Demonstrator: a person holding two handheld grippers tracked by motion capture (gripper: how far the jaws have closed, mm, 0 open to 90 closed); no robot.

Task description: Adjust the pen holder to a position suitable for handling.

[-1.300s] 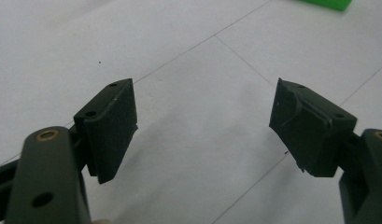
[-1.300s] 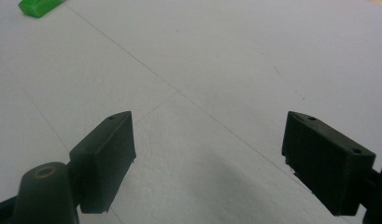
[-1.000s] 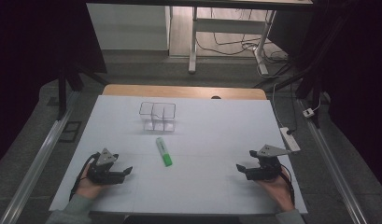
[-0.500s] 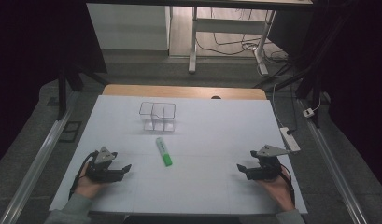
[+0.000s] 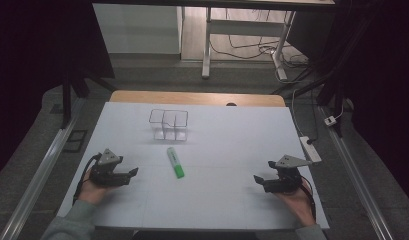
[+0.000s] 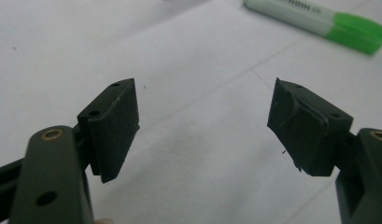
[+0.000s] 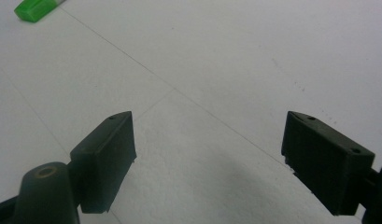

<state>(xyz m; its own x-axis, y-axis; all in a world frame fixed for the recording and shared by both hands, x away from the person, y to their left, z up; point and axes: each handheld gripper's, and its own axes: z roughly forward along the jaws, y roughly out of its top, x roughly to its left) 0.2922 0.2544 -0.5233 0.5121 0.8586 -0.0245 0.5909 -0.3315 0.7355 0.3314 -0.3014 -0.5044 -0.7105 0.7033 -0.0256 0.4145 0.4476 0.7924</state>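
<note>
We hold two grippers over the white table [image 5: 232, 145], left gripper [image 5: 133, 173] and right gripper [image 5: 258, 180], both with jaws spread wide and empty. One green marker [image 5: 175, 162] lies between them, toward twelve o'clock; beyond it stands one clear divided container [image 5: 169, 124].

A: In the right gripper view the green marker [image 7: 35, 9] is cut off by the top edge.

B: Its print in the left gripper view is cropped and blurred, unreadable.
</note>
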